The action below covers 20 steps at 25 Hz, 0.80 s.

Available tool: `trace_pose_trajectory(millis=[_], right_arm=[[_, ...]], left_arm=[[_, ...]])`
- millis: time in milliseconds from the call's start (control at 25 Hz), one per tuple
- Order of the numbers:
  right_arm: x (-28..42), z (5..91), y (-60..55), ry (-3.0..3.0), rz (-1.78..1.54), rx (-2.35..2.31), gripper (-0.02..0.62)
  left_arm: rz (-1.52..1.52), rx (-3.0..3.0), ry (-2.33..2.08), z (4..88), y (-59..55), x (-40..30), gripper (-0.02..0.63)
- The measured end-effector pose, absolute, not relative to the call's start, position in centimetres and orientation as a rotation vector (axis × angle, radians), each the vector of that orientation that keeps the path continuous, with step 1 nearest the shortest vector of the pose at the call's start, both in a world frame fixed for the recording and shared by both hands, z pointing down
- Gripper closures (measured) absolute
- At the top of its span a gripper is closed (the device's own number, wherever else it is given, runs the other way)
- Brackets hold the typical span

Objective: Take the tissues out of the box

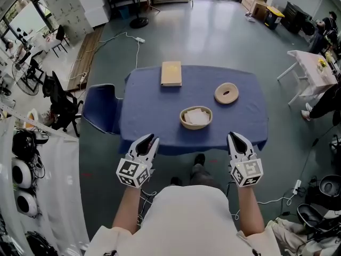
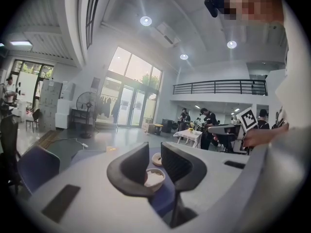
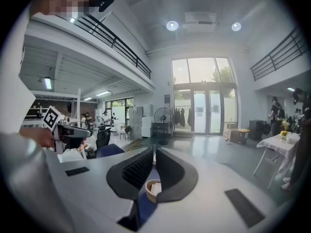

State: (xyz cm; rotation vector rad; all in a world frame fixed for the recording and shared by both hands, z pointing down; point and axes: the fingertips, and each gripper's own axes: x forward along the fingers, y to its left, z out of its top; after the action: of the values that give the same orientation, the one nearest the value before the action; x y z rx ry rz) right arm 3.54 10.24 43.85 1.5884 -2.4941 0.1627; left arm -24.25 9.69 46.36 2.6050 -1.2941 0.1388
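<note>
A tan tissue box (image 1: 171, 73) lies flat at the far side of the blue-clothed table (image 1: 149, 121). Closer to me stands a shallow bowl (image 1: 196, 117) holding white tissues, and a wooden ring (image 1: 226, 93) lies to its right. Both grippers hover short of the table's near edge, pointing at it. My left gripper (image 1: 150, 138) is open with nothing between its jaws; the bowl (image 2: 154, 177) shows through the gap in the left gripper view. My right gripper (image 1: 235, 136) has its tips together and holds nothing; the bowl (image 3: 152, 188) shows below them in the right gripper view.
A blue chair (image 1: 101, 108) stands at the table's left end, with a black office chair (image 1: 61, 103) beyond it. A white folding table (image 1: 311, 68) is at the far right. Cables run across the grey floor, and a standing fan (image 1: 139, 21) is behind the table.
</note>
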Motion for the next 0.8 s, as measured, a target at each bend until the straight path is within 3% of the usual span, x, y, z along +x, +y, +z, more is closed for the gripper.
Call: trace_pose_trajectory(millis=[800], right_arm=[[8.5,48.0,-6.8,-2.548,0.286,1.413,0.554]], left_arm=[[0.167,2.48,-1.395,48.4,-4.4,-18.0,0.523]])
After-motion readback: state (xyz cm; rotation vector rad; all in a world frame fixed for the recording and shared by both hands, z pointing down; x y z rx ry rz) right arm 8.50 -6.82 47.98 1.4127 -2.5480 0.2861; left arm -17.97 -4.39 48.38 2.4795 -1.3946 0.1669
